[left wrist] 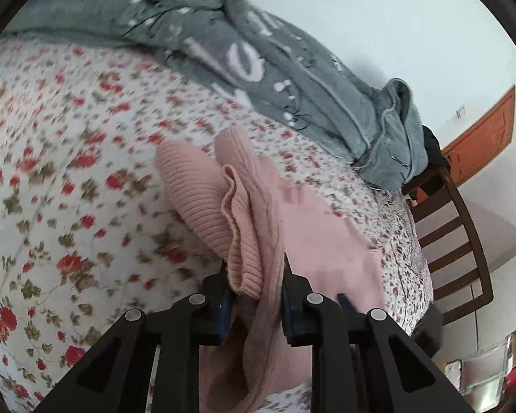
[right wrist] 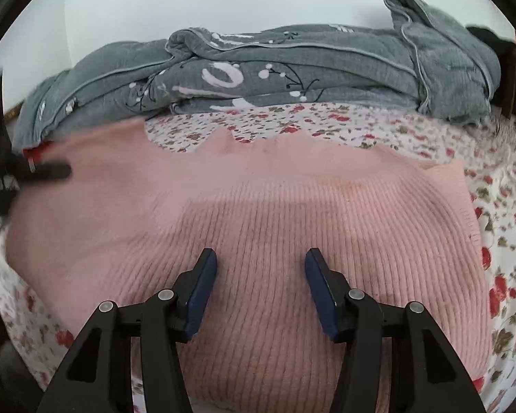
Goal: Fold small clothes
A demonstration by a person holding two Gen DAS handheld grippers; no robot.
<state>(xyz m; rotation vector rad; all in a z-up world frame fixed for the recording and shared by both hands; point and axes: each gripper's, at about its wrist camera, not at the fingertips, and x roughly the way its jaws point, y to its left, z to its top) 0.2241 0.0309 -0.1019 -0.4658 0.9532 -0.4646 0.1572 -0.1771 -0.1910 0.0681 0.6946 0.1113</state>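
Observation:
A pink ribbed knit sweater (right wrist: 258, 223) lies spread on the floral bedsheet (right wrist: 498, 227). My right gripper (right wrist: 260, 258) is open just above the sweater's middle, holding nothing. My left gripper (left wrist: 254, 272) is shut on a bunched fold of the pink sweater (left wrist: 223, 206) and holds it lifted off the bedsheet (left wrist: 51, 172). In the right wrist view the left gripper (right wrist: 48, 172) shows as a dark blurred shape at the sweater's left edge.
A crumpled grey quilt (right wrist: 292, 72) with white print lies along the far side of the bed, also in the left wrist view (left wrist: 258, 62). A dark wooden chair (left wrist: 454, 241) stands by the bed's edge. An orange-brown door (left wrist: 481, 130) is behind it.

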